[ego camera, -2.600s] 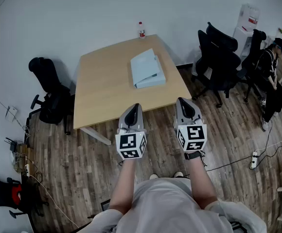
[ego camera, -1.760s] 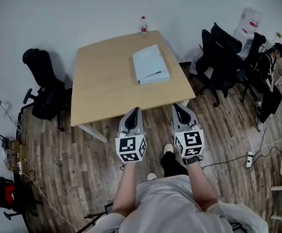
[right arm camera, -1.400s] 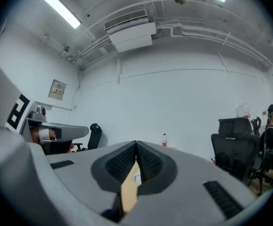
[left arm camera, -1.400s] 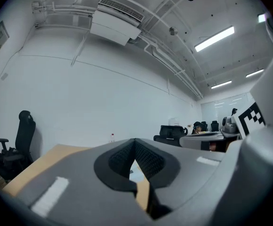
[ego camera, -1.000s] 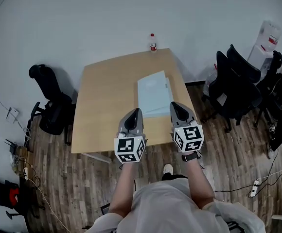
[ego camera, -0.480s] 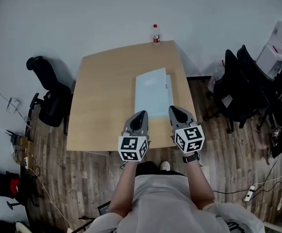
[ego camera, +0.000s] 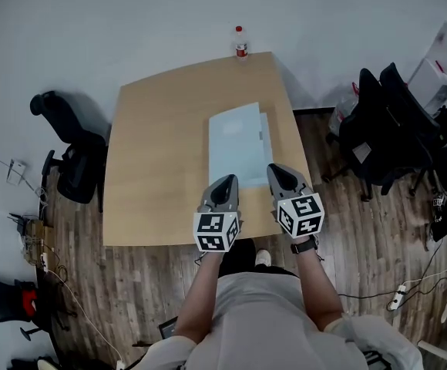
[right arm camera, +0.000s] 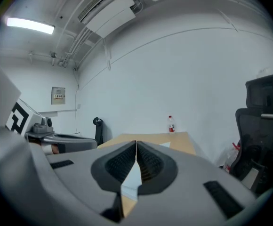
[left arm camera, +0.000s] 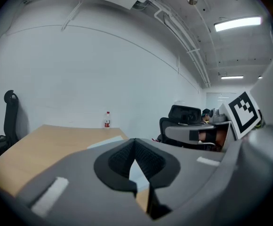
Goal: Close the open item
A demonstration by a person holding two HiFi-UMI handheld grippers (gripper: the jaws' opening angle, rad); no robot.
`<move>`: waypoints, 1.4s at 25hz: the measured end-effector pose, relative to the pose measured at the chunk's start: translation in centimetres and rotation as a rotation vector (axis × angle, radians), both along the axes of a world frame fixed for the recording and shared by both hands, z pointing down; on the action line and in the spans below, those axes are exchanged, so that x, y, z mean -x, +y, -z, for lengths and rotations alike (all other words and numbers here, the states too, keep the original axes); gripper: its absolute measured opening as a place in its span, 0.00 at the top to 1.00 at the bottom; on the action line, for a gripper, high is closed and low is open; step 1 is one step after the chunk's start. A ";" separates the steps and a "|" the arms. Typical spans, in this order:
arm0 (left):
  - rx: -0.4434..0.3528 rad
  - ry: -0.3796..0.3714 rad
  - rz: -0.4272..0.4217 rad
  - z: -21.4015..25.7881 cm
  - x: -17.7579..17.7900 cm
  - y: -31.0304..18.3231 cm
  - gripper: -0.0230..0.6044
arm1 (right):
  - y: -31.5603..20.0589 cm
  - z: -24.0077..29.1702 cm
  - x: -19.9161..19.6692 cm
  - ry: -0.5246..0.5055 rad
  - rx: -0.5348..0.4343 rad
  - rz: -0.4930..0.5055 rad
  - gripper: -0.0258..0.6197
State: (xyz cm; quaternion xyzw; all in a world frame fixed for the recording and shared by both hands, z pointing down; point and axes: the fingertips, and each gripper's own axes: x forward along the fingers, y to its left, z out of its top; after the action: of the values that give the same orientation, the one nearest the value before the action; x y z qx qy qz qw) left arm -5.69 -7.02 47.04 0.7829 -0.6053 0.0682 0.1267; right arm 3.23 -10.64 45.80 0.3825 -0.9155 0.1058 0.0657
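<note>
A pale blue binder lies flat on the wooden table, right of its middle, with a second layer showing along its right edge. Both grippers hover over the table's near edge, just short of the binder's near end. My left gripper is shut with nothing in it, its jaws meeting at the tips in the left gripper view. My right gripper is also shut and empty. Beyond the jaws, a slice of the binder shows on the tabletop in the left gripper view.
A small water bottle stands at the table's far edge near the wall. A black office chair sits left of the table. More black chairs crowd the right side. Cables and a power strip lie on the wood floor.
The person has walked up to the table. Both shut grippers moved forward and lower, from over the floor to over the table's near edge, close to the binder.
</note>
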 end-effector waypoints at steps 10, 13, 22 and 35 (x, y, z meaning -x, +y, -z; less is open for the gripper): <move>-0.017 -0.016 -0.053 -0.5 0.3 -4.5 0.95 | -4.3 -2.0 0.3 0.043 0.051 -0.009 0.94; -0.025 -0.025 -0.074 -0.5 0.2 -5.7 0.95 | -5.4 -3.0 0.1 0.060 0.078 -0.013 0.94; -0.003 -0.004 -0.126 -1.7 0.4 -9.0 0.95 | -9.0 -5.5 -0.5 0.129 0.141 -0.013 0.94; 0.007 0.021 -0.136 -2.1 2.3 -13.4 0.95 | -13.2 -11.8 0.7 0.185 0.321 0.078 0.76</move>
State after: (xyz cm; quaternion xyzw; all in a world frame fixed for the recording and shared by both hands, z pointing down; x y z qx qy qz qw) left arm -8.03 -20.39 49.13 0.8224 -0.5493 0.0704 0.1307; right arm 2.51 -23.82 57.60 0.3395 -0.8911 0.2121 0.2138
